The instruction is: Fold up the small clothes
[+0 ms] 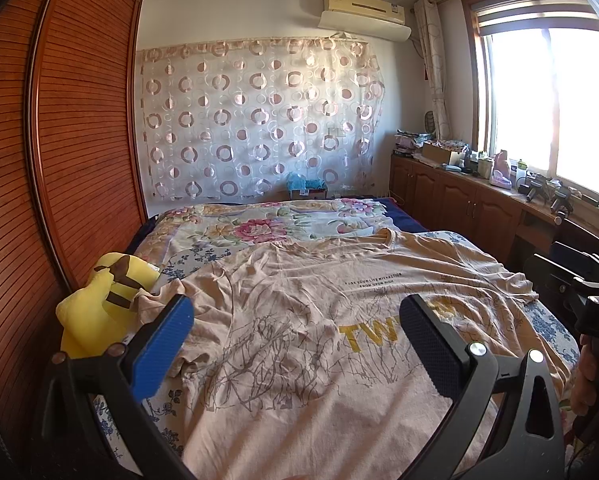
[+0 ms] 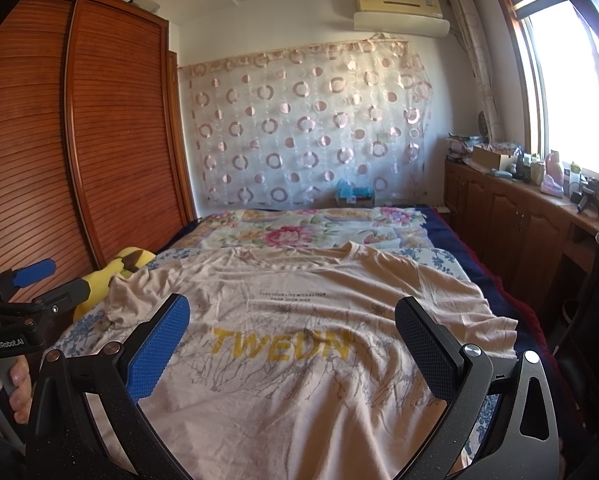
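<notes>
Lay spread face-up on the bed (image 2: 439,258), the beige T-shirt (image 2: 299,320), long axis running away from both grippers, hem nearest, collar far. Hovered low over the hem end wide open and empty, the left gripper (image 1: 295,344) and the right gripper (image 2: 291,344). Sat nearer the left, the crumpled sleeve beside the yellow plush toy (image 1: 99,312) (likely the first grasp).

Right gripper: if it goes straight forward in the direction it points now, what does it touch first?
Most likely the beige T-shirt spread on the bed. The right gripper is open and angled slightly down over the shirt's printed front, with nothing between its fingers and the cloth. The exact depth is unclear.
</notes>
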